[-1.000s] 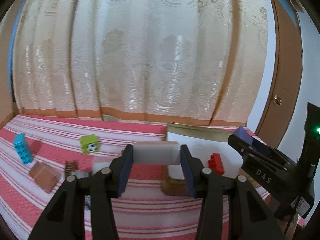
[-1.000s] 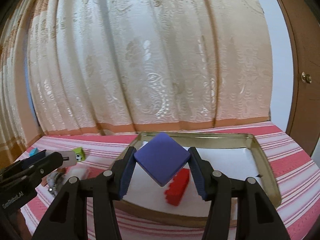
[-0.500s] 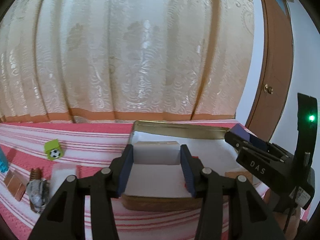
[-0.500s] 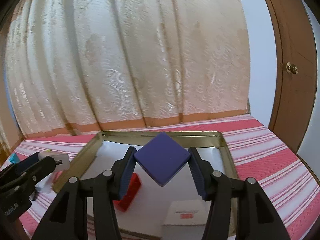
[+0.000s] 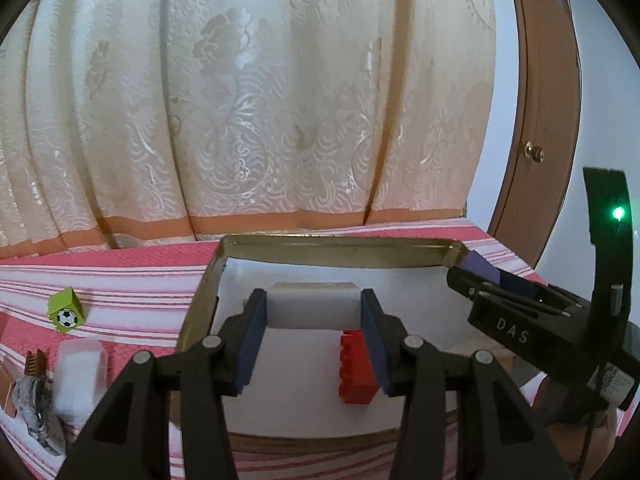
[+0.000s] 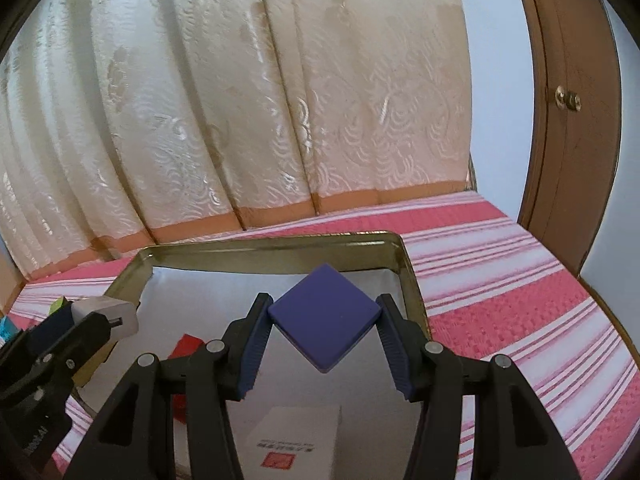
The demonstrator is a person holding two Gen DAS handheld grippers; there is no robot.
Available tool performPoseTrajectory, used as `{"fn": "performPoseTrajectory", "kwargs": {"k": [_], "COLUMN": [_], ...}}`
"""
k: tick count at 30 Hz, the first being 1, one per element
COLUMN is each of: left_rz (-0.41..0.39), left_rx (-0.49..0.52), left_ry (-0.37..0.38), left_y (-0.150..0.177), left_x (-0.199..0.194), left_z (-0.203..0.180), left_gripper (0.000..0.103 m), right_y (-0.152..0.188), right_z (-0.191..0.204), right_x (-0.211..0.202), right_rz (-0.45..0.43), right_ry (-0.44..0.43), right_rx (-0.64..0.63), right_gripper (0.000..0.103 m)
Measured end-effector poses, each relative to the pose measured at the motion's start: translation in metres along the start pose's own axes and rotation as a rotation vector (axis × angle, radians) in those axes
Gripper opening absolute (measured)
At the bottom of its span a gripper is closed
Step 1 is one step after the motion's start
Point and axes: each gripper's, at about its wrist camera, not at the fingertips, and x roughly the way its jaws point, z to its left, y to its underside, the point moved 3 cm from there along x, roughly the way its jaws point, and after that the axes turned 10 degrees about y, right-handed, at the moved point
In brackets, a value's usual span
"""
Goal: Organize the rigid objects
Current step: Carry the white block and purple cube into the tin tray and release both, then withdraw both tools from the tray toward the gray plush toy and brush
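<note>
Holding a white charger block [image 5: 312, 306] across its two short ends, the left gripper [image 5: 312, 336] stood partly closed on it at the lower centre of the left wrist view, above the white floor of the gold-rimmed tray [image 5: 340, 245]. The right gripper [image 6: 325, 344] was likewise partly closed, clamping a flat blue square tile [image 6: 325, 316] by two opposite corners at the centre of the right wrist view, over the same tray. Both items looked rigid and light; the charger's smooth plastic faces were judged slippery, so a hold on flat parallel faces suited it. The tile's corner-to-corner hold gave little pad contact (a grip across two straight edges would likely resist pivoting better), and it could rotate on release. A red toy brick [image 5: 357, 368] lay on the tray floor just below and right of the charger, and a white box with a red mark [image 6: 296, 436] lay at the lower centre of the right wrist view. At the left of the left wrist view, a green soccer-ball cube [image 5: 65, 310] remained on the striped cloth [image 5: 120, 280], outside the tray.
</note>
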Motion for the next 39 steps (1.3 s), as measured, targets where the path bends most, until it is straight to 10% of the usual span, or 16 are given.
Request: {"fn": "performPoseTrajectory", "kwargs": {"k": [16,21,23,31,39], "left_rz": [0.102,0.055,0.021,-0.076,-0.101], "left_rx": [-0.030,-0.019,-0.024,-0.069,0.008], "left_ry": [-0.015,-0.050,-0.059,-0.076,-0.176], "left_y": [0.009,0.009,0.008,0.006,0.019], "left_x": [0.033,0.023,0.015,-0.019,-0.038], "left_z": [0.006,0.007,0.009,0.023,0.026], "left_gripper": [0.047,0.076,0.103,0.103,0.103], "right_y": [0.006,0.006,0.003,-0.015,-0.014], "right_z": [0.016,0.020,0.015,-0.036,-0.059], "right_x": [0.020,0.017,0.012,-0.034,-0.035], "right_rz": [0.071,0.067,0.044,-0.195,-0.215], "right_ry": [-0.018,-0.015,-0.015,0.035,0.089], "right_rx": [-0.054,-0.061,-0.034,0.228,0.347], "right_gripper": [0.056,0.075,0.076,0.093,0.093]}}
